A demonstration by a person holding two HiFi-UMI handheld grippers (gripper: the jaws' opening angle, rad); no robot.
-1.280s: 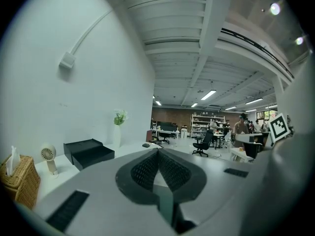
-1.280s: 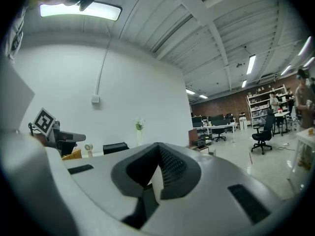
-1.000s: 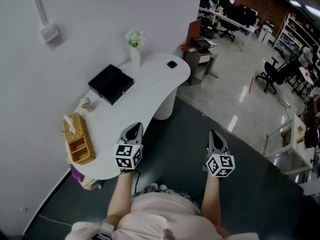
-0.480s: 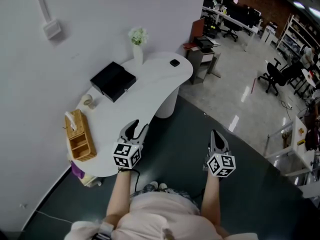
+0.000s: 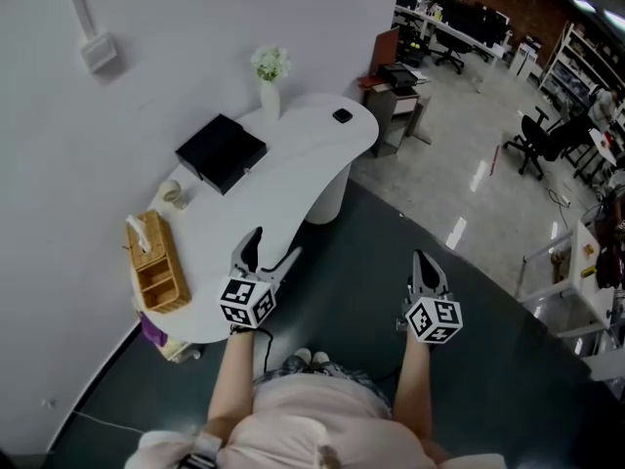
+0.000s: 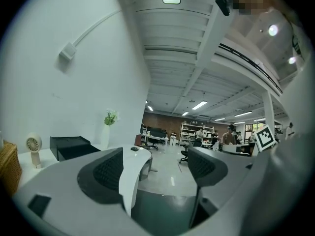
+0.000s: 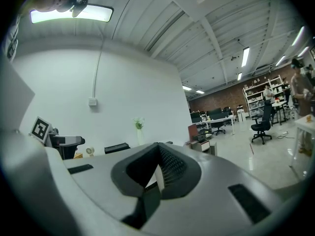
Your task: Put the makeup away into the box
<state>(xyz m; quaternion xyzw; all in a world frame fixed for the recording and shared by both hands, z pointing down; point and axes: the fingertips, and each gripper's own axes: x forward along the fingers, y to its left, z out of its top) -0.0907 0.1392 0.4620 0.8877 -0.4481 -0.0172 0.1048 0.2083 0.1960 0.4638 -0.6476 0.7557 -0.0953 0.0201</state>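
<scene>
A black box (image 5: 221, 151) with its lid open lies on the white curved table (image 5: 293, 179), also seen in the left gripper view (image 6: 69, 147) and the right gripper view (image 7: 116, 147). A small dark item (image 5: 342, 116) lies at the table's far end. My left gripper (image 5: 270, 253) hovers level at the table's near edge; its jaws have just been opening and now stand open (image 6: 155, 170) with nothing between them. My right gripper (image 5: 425, 267) hangs over the dark floor to the table's right, its jaws shut (image 7: 158, 168) and empty.
A wicker organiser (image 5: 156, 267) stands at the table's near left, with a small desk fan (image 5: 172, 193) beyond it. A white vase with flowers (image 5: 270, 86) stands by the wall behind the box. Office chairs (image 5: 535, 145) and desks fill the room to the right.
The left gripper's jaws have spread from shut to wide open, with nothing taken or dropped. Both grippers stay where they were.
</scene>
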